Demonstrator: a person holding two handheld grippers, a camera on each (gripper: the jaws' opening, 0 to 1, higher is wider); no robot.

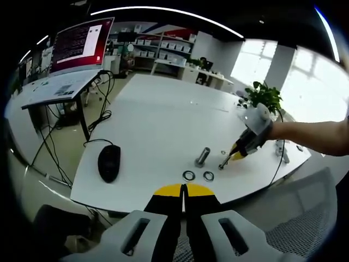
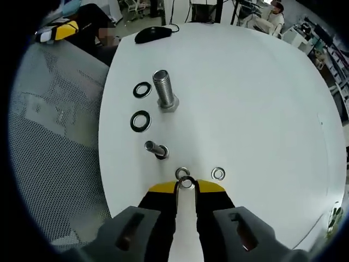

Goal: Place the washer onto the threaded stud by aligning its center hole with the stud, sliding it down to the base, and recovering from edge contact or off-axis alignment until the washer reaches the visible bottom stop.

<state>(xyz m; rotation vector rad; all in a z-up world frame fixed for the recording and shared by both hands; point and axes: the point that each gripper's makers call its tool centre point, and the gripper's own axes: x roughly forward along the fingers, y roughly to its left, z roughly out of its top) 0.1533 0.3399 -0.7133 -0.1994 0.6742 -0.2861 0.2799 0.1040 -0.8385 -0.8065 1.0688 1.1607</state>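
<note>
On the table (image 2: 262, 82) we saw the right gripper (image 2: 186, 184) clamped on a washer (image 2: 186, 182), near the small stud (image 2: 156, 148); the left gripper (image 1: 184, 188) hovered, jaws together.

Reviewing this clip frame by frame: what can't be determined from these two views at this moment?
- Right gripper view: whether the right hand-held gripper actually pinches the small washer at its tips; the tips hide the contact.
- Left gripper view: the other hand-held gripper is too small to show its jaws or any washer.
- Left gripper view: the monitor text is too blurred to read.
- Right gripper view: the small stud lies foreshortened, so its thread is unclear.
</note>
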